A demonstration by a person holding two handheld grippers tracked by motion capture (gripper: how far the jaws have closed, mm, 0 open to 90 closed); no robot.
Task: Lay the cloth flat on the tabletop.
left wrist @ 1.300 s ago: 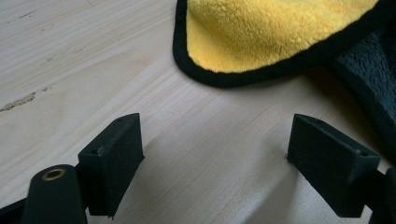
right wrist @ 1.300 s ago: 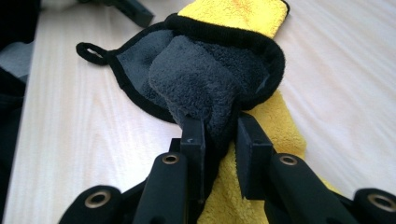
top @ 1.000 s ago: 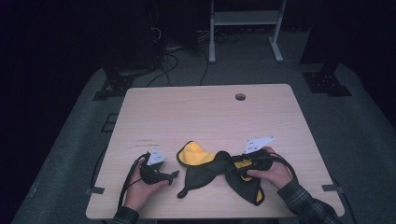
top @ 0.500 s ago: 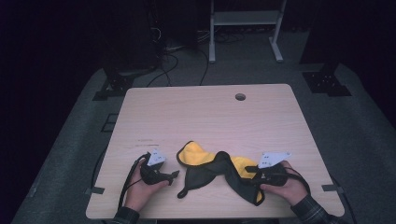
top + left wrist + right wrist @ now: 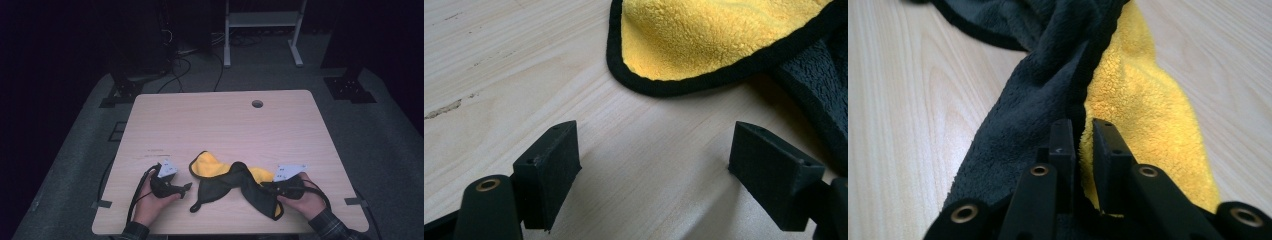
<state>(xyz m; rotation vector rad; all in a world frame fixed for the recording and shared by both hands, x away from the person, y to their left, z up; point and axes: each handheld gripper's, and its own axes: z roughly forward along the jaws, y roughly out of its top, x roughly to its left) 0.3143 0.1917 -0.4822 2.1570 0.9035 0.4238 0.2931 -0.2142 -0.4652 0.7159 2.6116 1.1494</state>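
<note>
Cloth (image 5: 227,182), black on one face and yellow on the other, is lying crumpled on the near half of the wooden table (image 5: 225,125), sprawling between the person's two hands. One yellow flap is showing at its far left, and a thin black tail is trailing toward the near edge.

Over on the right, the right gripper (image 5: 272,189) is sitting at the cloth's right end, and its jaws have just been closing. In the right gripper view they are standing almost together with the bound edge of the cloth (image 5: 1068,90) pinched between them, dark pile on one side, yellow pile (image 5: 1143,125) on the other. The right hand (image 5: 305,197) is resting low on the table behind it.

On the other side, the left gripper (image 5: 186,187) is lying just beside the cloth, not touching it. Its jaws are gaping wide in the left gripper view, nothing but bare wood between the pads (image 5: 549,170), with the yellow flap (image 5: 704,35) sitting just ahead of them. The left hand (image 5: 150,197) is holding it flat against the table.
</note>
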